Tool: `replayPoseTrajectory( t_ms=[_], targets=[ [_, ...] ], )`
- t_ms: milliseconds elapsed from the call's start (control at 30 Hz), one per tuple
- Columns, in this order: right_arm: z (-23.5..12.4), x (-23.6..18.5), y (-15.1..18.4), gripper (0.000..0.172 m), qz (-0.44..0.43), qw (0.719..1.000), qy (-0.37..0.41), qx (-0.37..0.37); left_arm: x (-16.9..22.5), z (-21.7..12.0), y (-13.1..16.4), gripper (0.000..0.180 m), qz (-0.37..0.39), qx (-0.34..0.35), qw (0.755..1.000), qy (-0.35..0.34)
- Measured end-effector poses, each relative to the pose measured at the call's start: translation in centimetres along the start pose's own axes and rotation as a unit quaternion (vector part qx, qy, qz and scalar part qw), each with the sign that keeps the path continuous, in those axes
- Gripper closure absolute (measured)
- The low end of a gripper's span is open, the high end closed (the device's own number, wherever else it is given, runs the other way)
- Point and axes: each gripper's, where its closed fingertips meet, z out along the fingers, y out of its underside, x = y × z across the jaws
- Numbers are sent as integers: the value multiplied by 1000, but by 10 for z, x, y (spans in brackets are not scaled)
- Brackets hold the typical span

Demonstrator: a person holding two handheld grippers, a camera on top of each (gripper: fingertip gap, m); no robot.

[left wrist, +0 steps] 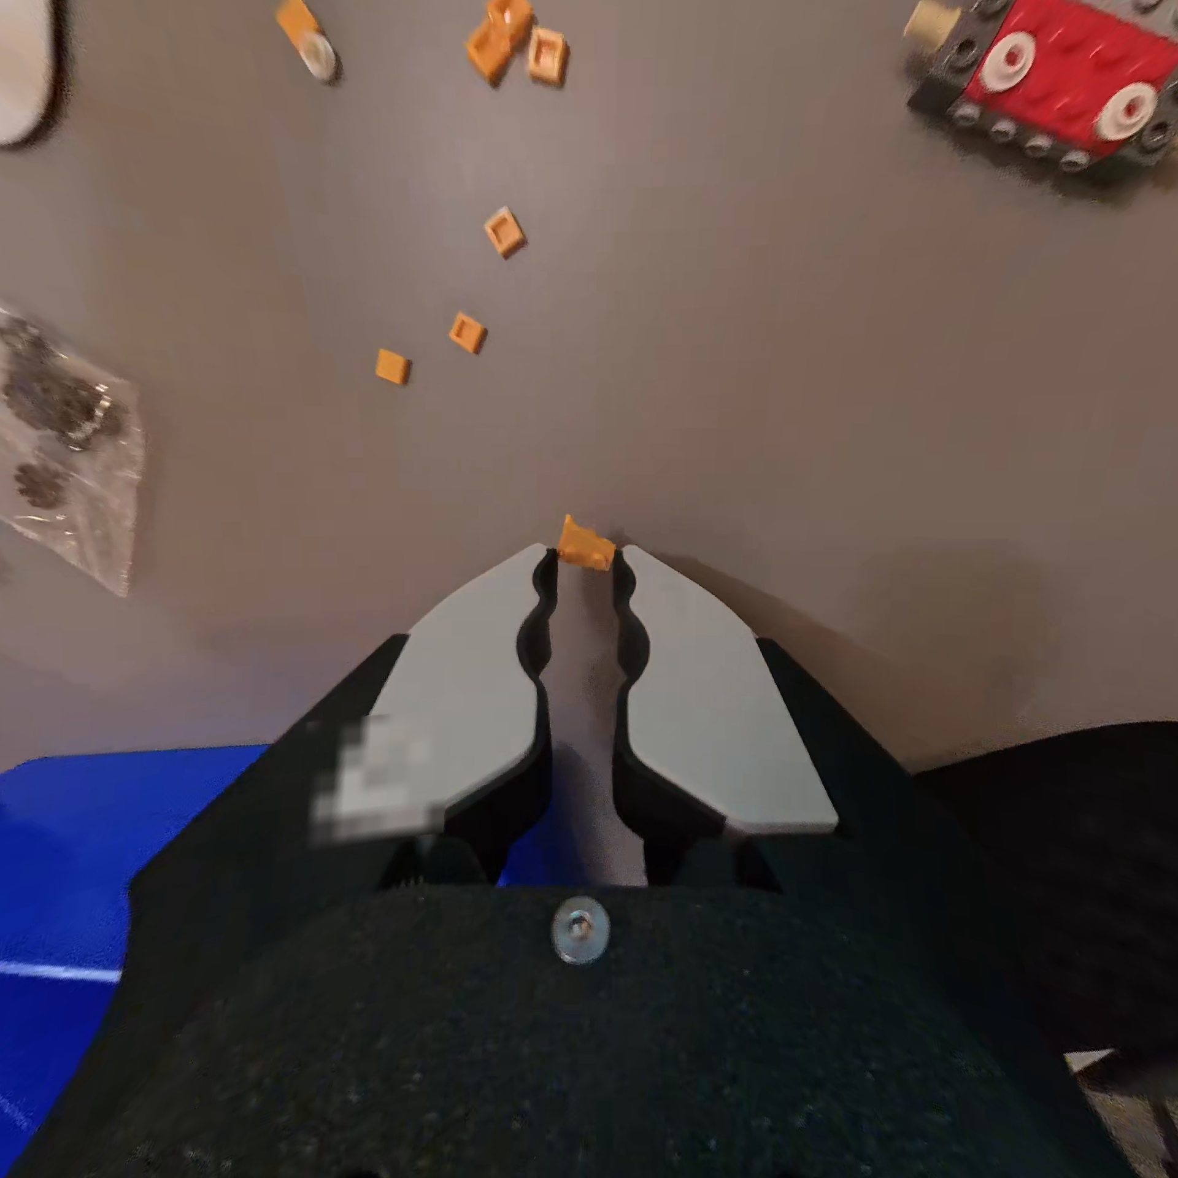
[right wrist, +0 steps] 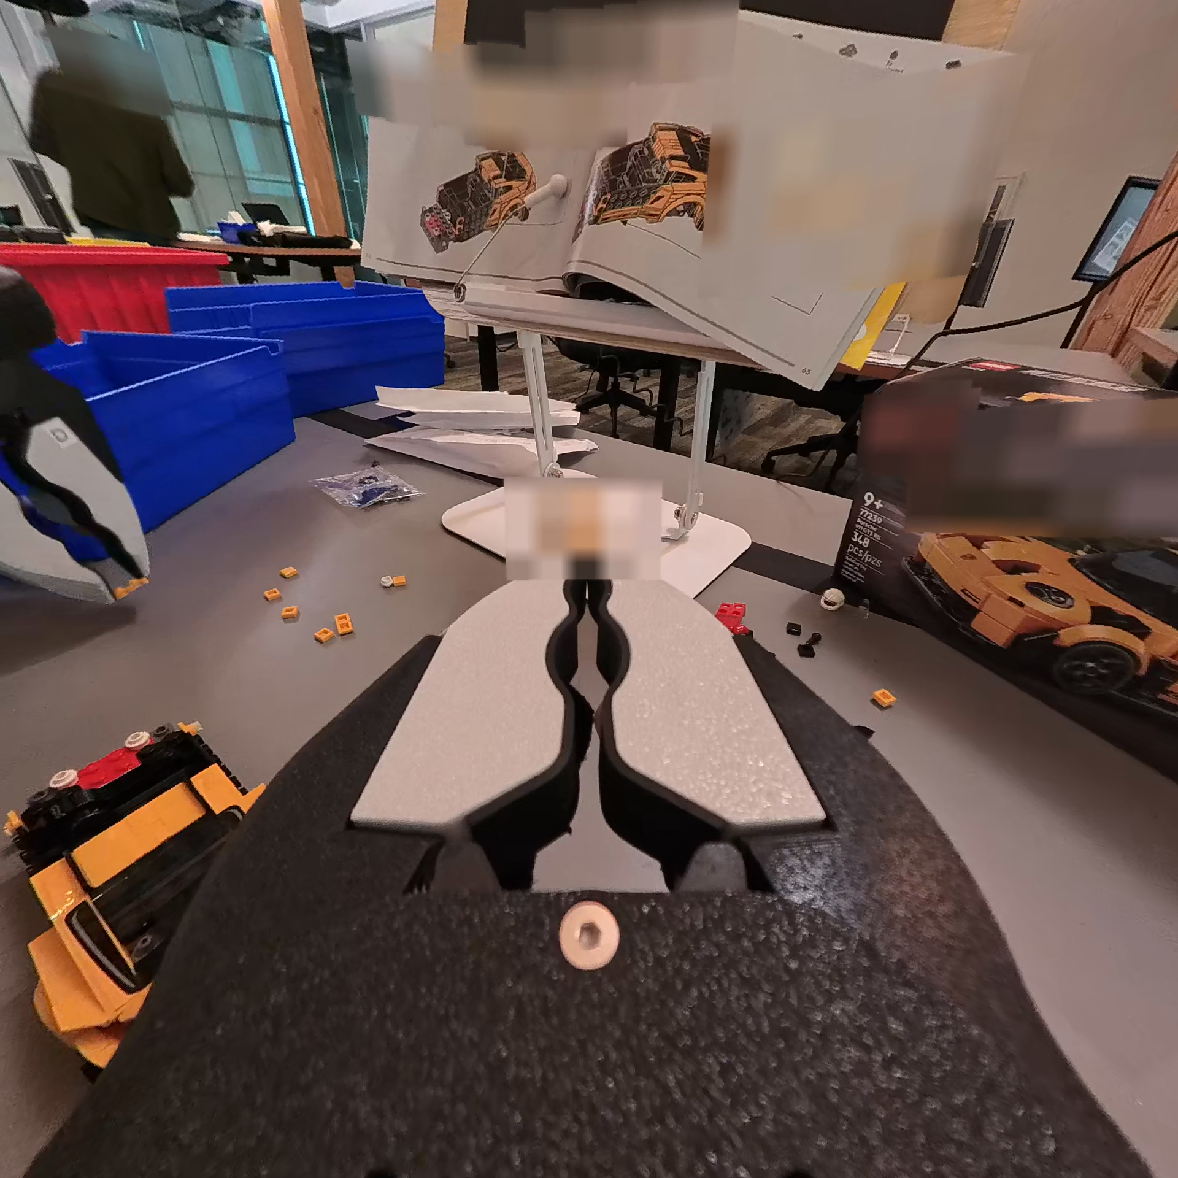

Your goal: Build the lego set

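**Orange piece pinched in the left tool; right tool closed on nothing**

Left wrist view: the left tool [left wrist: 585,556] grips a small orange piece [left wrist: 584,549] between its fingertips, both pads pressing it, above the grey surface [left wrist: 828,382]. Ahead lie loose orange tiles [left wrist: 467,332] (several, scattered), a clear bag of dark parts [left wrist: 64,440] at the left, and a red and dark grey brick assembly [left wrist: 1052,89] at the far right.

Right wrist view: the right tool [right wrist: 588,589] has its jaws together with nothing between them, its tips partly blurred. A white stand base [right wrist: 714,542] sits just beyond; an orange and black model car [right wrist: 121,848] lies at the lower left, and blue bins [right wrist: 191,408] farther back.
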Motion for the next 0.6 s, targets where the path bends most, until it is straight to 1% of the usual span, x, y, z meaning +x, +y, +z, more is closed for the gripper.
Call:
replayPoseTrajectory(
  t_ms=[100,133,167,300,500,600],
  targets=[
    [0,0,0,172,0,1000,-1,0,5,9,6,163,-12,-12,1000,12],
    [0,0,0,172,0,1000,-1,-1,8,11,8,154,-11,-14,1000,20],
    [0,0,1,172,1,1000,-1,-2,9,12,9,151,-11,-16,1000,21],
    [1,-1,2,172,0,1000,-3,-5,16,12,8,149,-11,4,999,31],
    [3,-1,6,172,1,1000,-4,-12,26,8,12,141,-11,33,999,42],
    [4,-1,8,172,1,1000,-4,-16,27,5,13,142,-23,54,997,43]
  ],
)
